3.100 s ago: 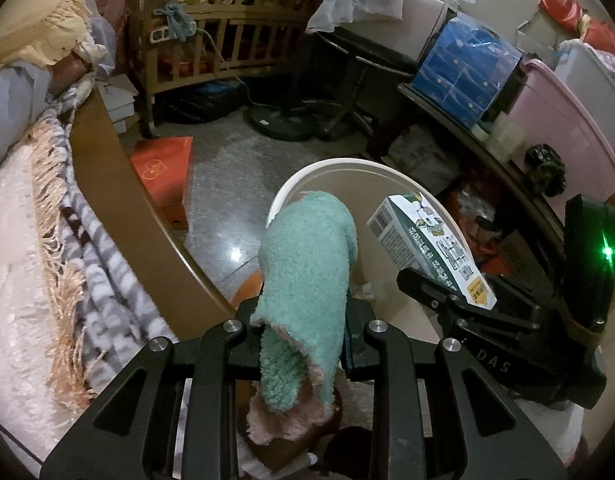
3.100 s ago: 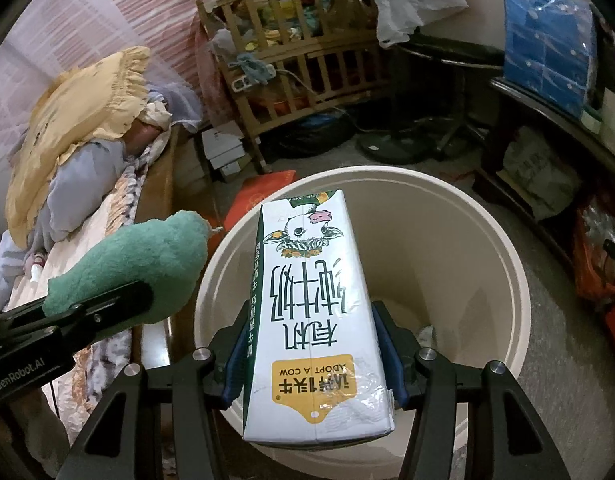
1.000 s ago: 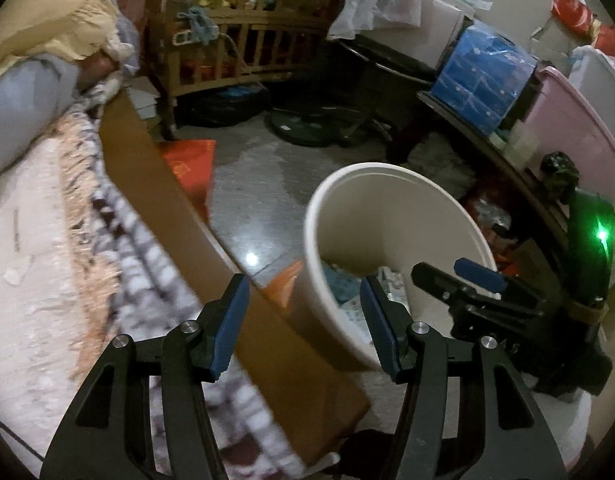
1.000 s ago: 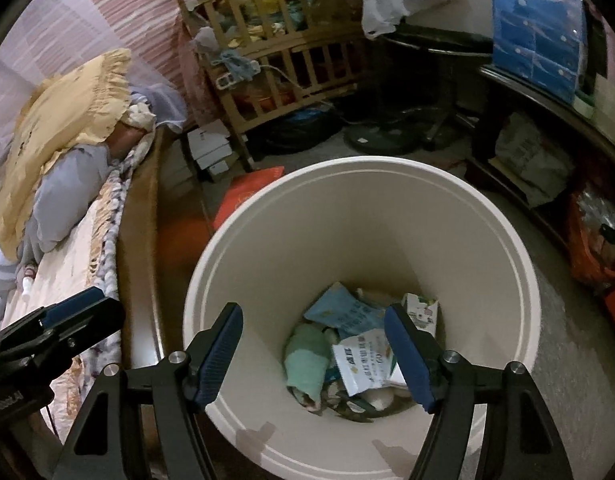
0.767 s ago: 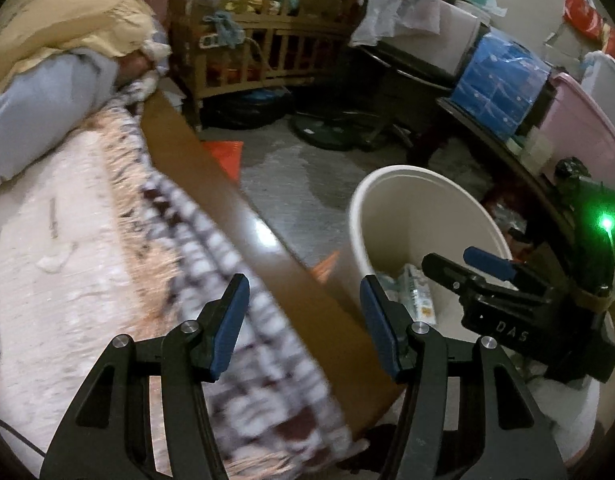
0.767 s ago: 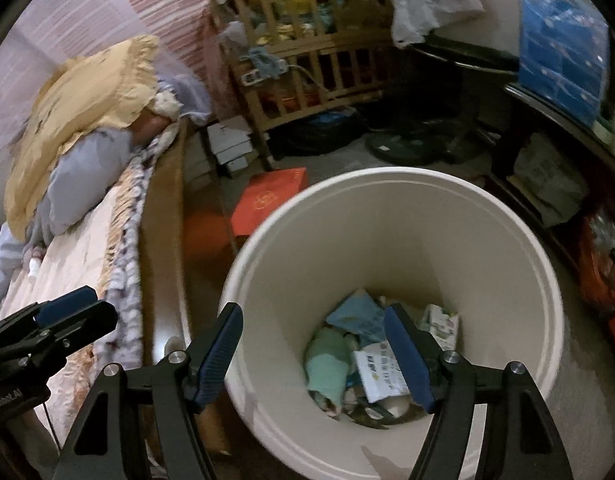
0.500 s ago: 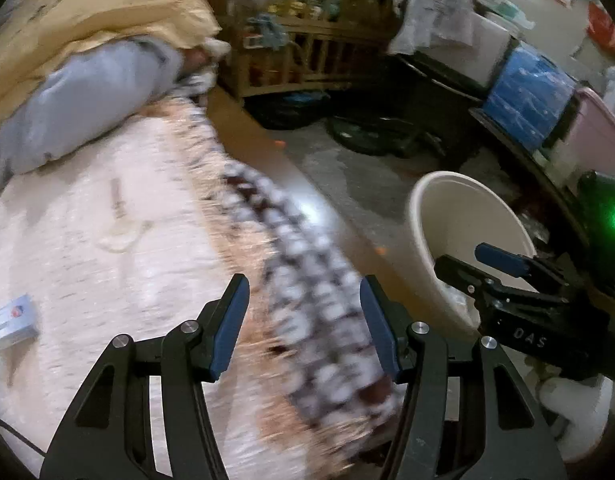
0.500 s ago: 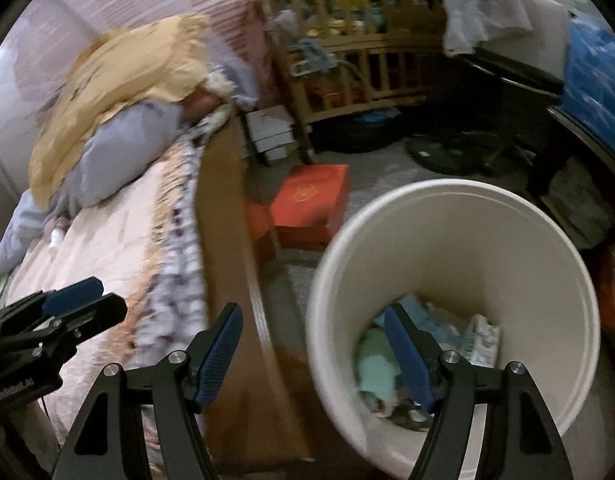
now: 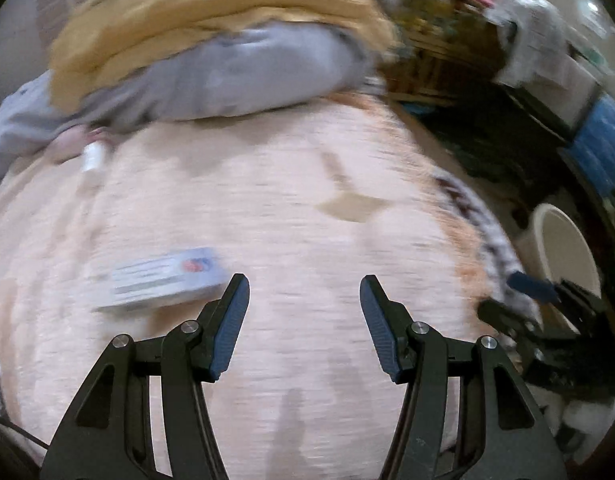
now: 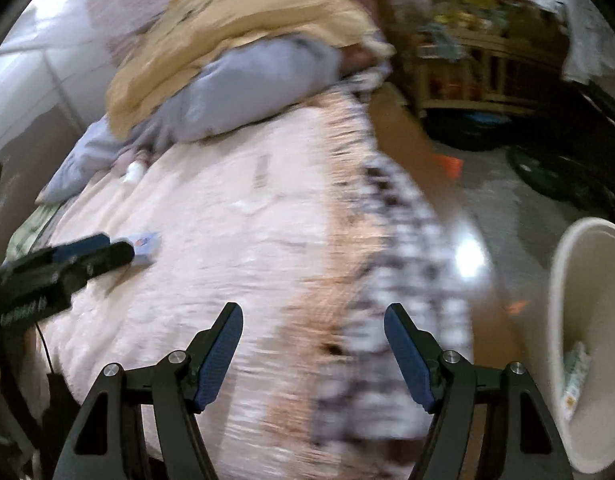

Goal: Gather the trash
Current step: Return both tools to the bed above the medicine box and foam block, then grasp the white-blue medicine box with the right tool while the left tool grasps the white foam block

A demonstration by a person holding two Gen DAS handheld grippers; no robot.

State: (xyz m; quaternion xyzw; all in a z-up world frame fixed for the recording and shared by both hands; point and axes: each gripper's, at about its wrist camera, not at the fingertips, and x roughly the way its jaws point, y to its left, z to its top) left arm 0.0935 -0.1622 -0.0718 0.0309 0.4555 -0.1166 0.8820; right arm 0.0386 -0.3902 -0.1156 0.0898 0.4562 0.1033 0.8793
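Note:
My left gripper (image 9: 304, 286) is open and empty above the pale pink bedspread (image 9: 287, 208). A flat light-blue box (image 9: 163, 276) lies on the bedspread just left of its left finger; it also shows in the right wrist view (image 10: 145, 250). A small white bottle (image 9: 92, 157) lies further back by the grey pillow. My right gripper (image 10: 313, 318) is open and empty over the bed's fringed edge. The cream trash bin (image 10: 579, 320) stands on the floor to the right, with a carton inside. Both views are motion-blurred.
A yellow pillow (image 9: 211, 8) and a grey pillow (image 9: 227, 76) lie at the head of the bed. A wooden crib (image 10: 467, 52) stands beyond the bed. The bin also shows in the left wrist view (image 9: 563, 252), past the checked blanket edge (image 10: 391, 248).
Both grippers let go of the green towel and the milk carton into the bin, then swung left from the bin to over the bed. The blue box has come into view.

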